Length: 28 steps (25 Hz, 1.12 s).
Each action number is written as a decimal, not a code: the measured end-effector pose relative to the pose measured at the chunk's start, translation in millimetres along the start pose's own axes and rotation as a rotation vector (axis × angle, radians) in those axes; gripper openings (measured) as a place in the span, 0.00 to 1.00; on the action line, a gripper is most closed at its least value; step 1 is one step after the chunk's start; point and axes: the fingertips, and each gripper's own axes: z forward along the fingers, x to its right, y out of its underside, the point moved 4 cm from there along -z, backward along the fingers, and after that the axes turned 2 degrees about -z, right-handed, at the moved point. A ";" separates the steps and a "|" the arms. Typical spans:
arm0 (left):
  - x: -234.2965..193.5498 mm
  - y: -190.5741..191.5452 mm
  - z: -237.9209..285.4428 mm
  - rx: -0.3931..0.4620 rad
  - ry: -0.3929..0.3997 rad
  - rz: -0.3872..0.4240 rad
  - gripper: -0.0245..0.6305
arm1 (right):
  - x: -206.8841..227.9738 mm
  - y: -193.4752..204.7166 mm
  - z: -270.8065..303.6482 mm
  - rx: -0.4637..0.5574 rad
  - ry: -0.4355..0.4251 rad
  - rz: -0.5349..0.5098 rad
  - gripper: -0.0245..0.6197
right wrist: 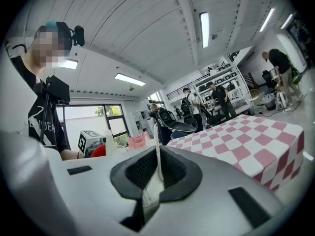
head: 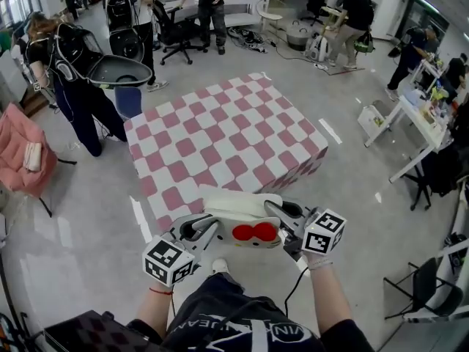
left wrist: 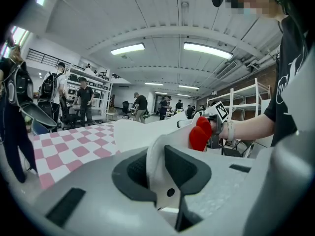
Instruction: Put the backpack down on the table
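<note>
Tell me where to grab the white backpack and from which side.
Take the backpack at its two ends, one gripper from each side. It is wide and soft-looking, so one grip would likely let it sag. The left gripper clamps a thick white edge, the right gripper a thin white strip.

- Black short-sleeved T-shirt [head: 242, 332] with white lettering.
- Thin red bracelet [head: 160, 291] on the left wrist and a white wristband [head: 319, 264] on the right.
- Left gripper [head: 209, 227] and right gripper [head: 282, 213] have grey shells, each with a white cube of black square markers.
- Black cable [head: 295, 288] hangs under the right gripper.
</note>
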 end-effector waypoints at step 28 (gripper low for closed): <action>-192.8 -100.2 62.5 0.112 -0.211 0.021 0.15 | 140.8 -105.4 199.3 -0.024 -0.210 -0.054 0.05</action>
